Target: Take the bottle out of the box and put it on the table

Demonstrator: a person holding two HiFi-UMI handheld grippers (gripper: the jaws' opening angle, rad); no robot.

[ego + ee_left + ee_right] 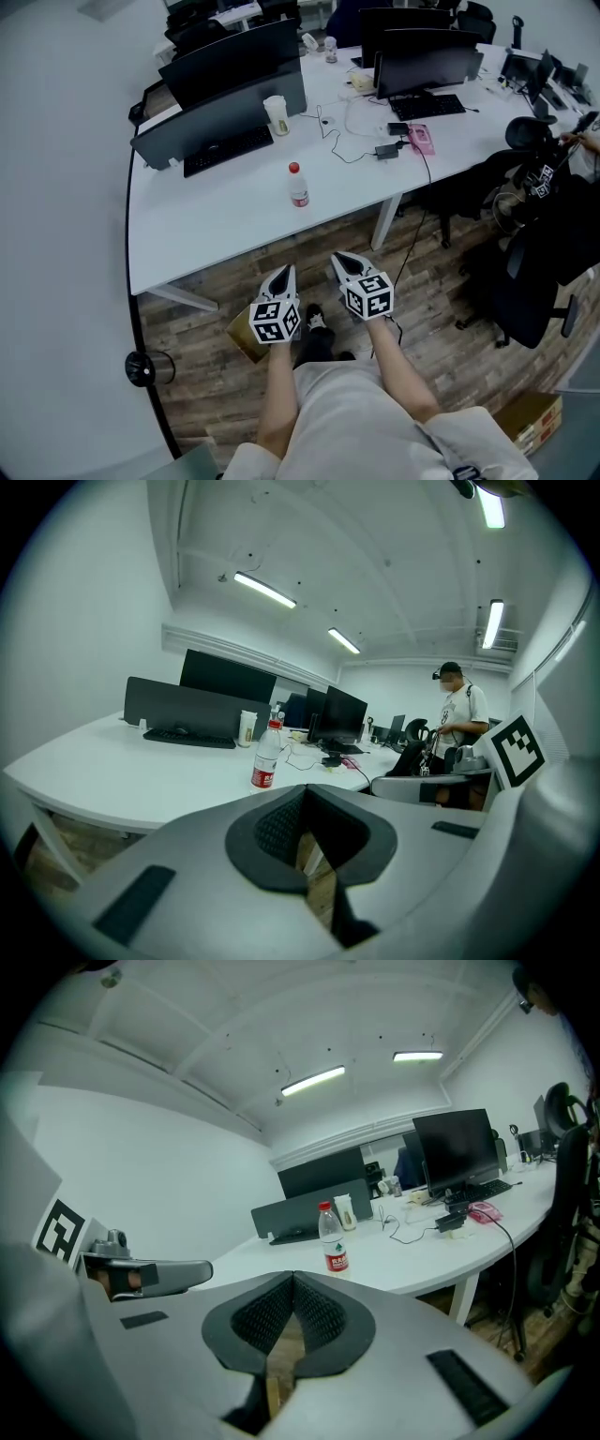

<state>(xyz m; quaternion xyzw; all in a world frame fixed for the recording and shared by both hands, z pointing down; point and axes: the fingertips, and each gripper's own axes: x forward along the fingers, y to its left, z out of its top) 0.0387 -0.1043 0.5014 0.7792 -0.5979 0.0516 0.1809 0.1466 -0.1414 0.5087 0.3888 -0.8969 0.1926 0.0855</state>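
Observation:
A clear plastic bottle point(298, 186) with a red cap and red label stands upright on the white table point(206, 230), apart from both grippers. It also shows in the left gripper view as the bottle point(266, 757) and in the right gripper view as the bottle point(334, 1239). My left gripper point(286, 273) and right gripper point(338, 258) hover side by side over the wooden floor, short of the table's near edge. Both sets of jaws meet at the tips with nothing between them. An open cardboard box point(242, 334) sits on the floor under my left gripper.
Monitors point(234, 58), keyboards point(228, 148), a paper cup point(277, 114), cables and a pink item point(420, 138) lie farther back on the table. A table leg point(385, 223) and office chairs point(525, 281) stand to the right. Another person point(457, 719) stands beyond. A second box point(530, 418) sits bottom right.

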